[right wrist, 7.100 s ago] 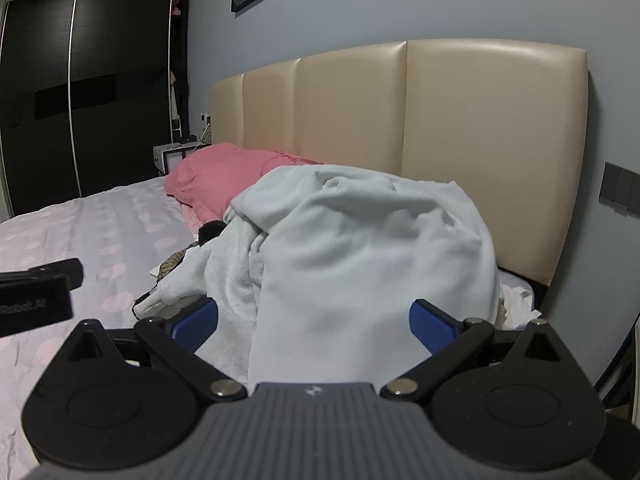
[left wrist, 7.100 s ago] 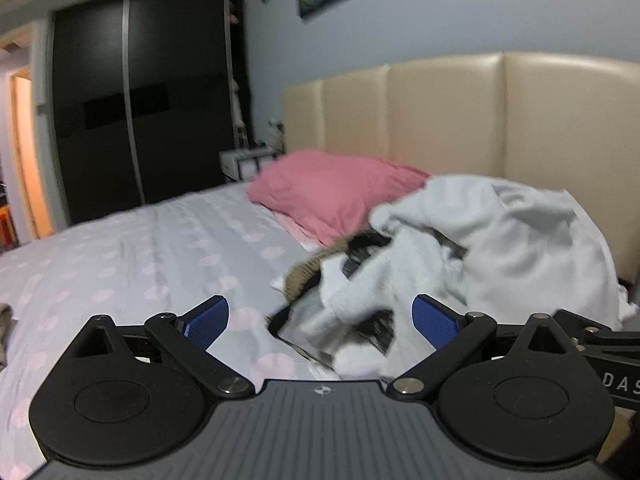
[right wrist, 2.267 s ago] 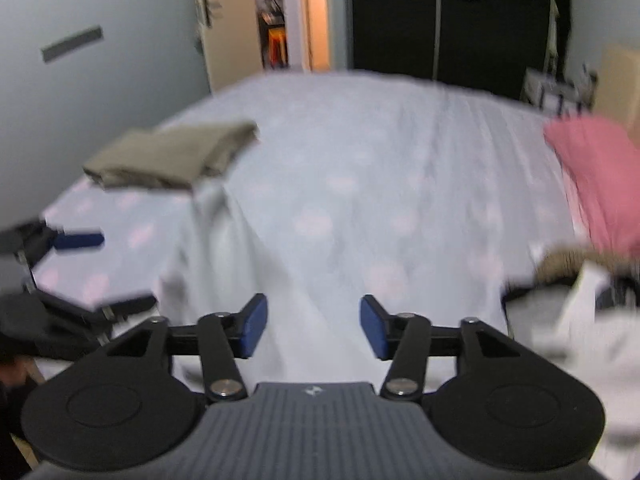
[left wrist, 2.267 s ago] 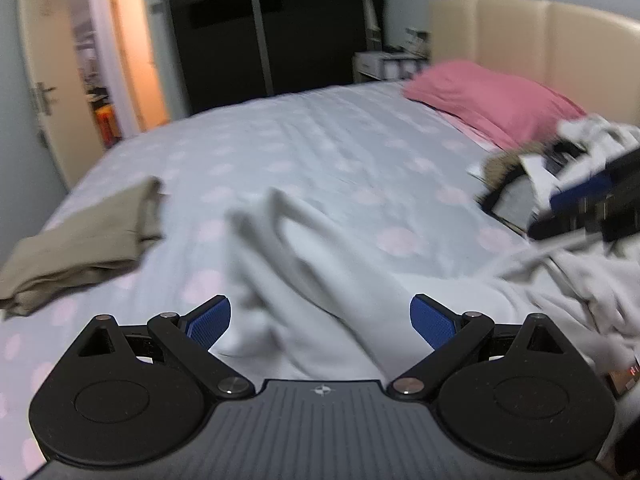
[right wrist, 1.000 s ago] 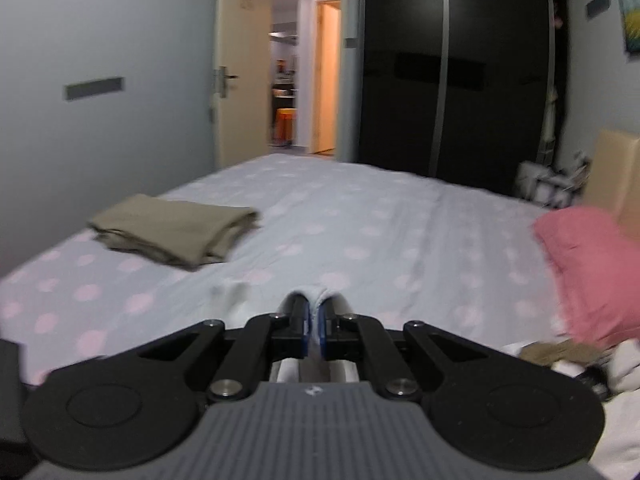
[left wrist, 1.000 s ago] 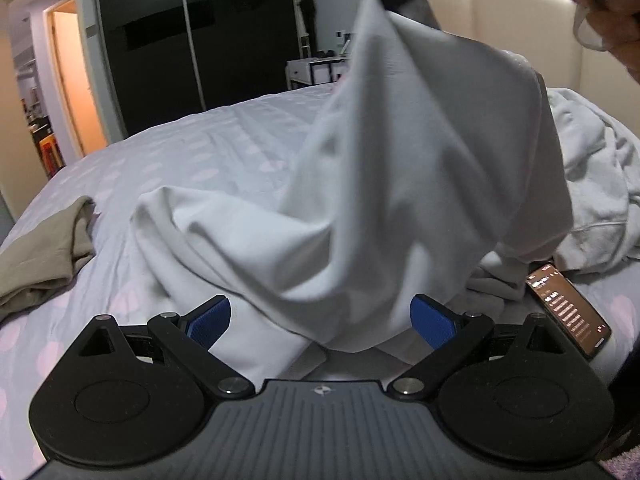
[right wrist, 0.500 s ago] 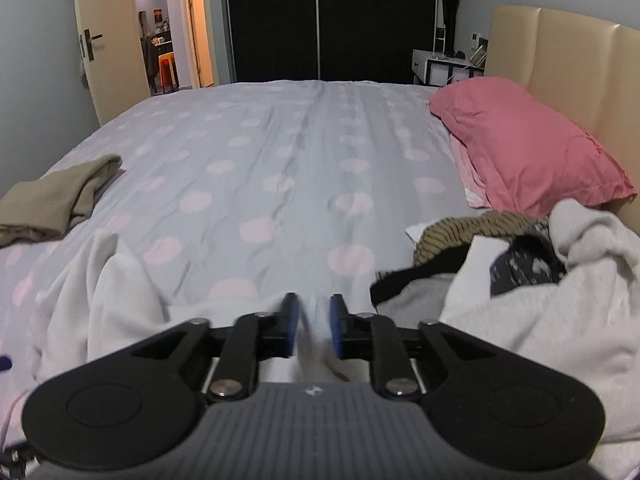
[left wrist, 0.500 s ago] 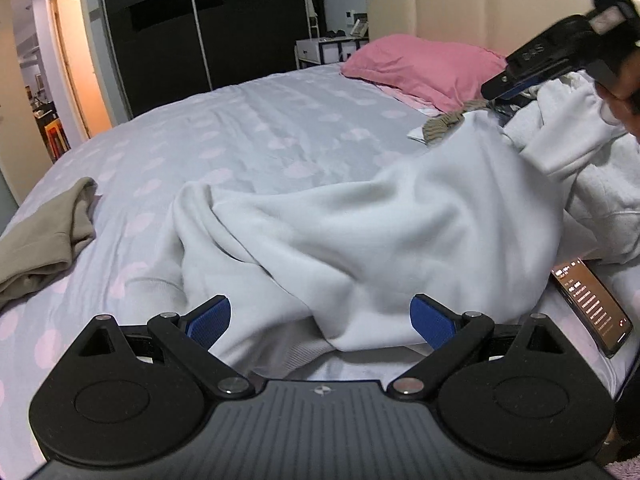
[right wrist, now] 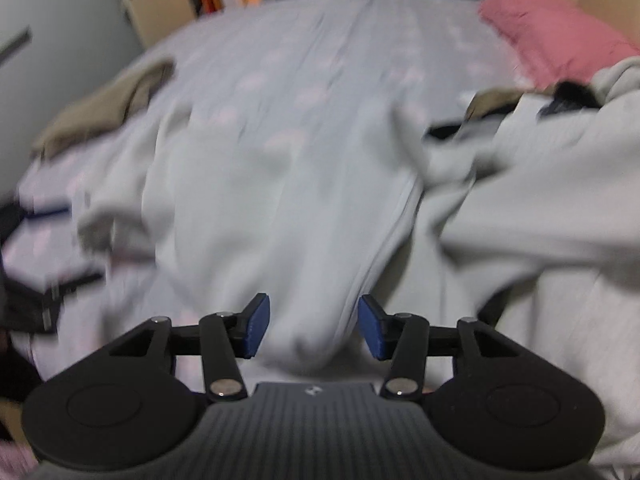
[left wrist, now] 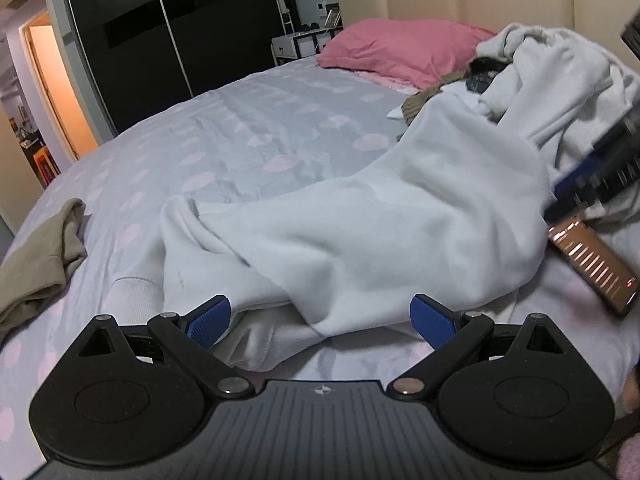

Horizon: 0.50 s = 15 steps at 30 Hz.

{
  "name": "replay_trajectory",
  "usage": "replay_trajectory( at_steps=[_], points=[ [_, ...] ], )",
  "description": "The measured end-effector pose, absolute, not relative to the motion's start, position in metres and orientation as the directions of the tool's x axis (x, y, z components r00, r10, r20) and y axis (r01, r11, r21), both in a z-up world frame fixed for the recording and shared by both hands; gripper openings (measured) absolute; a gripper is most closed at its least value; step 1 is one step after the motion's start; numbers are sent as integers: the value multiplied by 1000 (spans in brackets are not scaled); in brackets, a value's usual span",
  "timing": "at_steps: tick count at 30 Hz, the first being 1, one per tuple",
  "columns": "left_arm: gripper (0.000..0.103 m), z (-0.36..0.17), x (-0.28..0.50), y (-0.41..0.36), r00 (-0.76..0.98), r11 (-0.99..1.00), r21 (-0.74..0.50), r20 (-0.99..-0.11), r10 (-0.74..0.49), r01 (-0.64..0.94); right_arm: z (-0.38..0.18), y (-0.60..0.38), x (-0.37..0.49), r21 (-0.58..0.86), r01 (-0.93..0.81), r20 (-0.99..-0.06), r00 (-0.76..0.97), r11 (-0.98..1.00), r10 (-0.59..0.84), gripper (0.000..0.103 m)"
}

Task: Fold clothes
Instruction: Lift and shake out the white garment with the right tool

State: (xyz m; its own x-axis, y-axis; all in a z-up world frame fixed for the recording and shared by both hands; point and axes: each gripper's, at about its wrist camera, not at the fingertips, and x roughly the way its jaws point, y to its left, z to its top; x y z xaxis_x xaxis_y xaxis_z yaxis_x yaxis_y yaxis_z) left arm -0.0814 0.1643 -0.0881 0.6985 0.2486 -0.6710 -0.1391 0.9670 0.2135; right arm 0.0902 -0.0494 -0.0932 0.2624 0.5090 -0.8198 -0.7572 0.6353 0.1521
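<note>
A second ago I had the white sweatshirt [left wrist: 360, 216] hoisted high in the right tongs; now it has dropped and lies spread across the polka-dot bed [left wrist: 248, 136]. On my far left the folded khaki garment [left wrist: 36, 256] sits where it was, well apart from the sweatshirt. My left tongs [left wrist: 320, 320] stand wide apart – nothing clamped, the sweatshirt's lower hem lying just beyond and between the blue pads. Further right a phone [left wrist: 588, 264] lies beside the sweatshirt's edge, near the heap of unfolded laundry [left wrist: 560, 80] by the pink pillow [left wrist: 400, 46]. My right tongs [right wrist: 314, 330] are opening – a fold of the sweatshirt bulges between the pads, which no longer pinch it.
</note>
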Motion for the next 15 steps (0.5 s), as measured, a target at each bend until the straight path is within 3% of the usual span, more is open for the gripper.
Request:
replay_trajectory(
  at_steps=[5,8,9,15],
  points=[
    [98,-91,-79,170,683,963,214,-681,265,-161,-129,-44,88,145,-765,-859,217,628,464,55],
    [98,-90,-77,174,666,954,235,-683,300,-188,-130,-37,91,213,-766,-839,175,606,516,26],
    [98,-91,-77,176,661,951,236,-684,309,-200,-127,-34,90,226,-771,-832,165,595,529,9],
    [97,-83,-86,192,657,943,203,-678,330,-264,-71,-22,65,304,-835,-696,133,458,706,6]
  ],
)
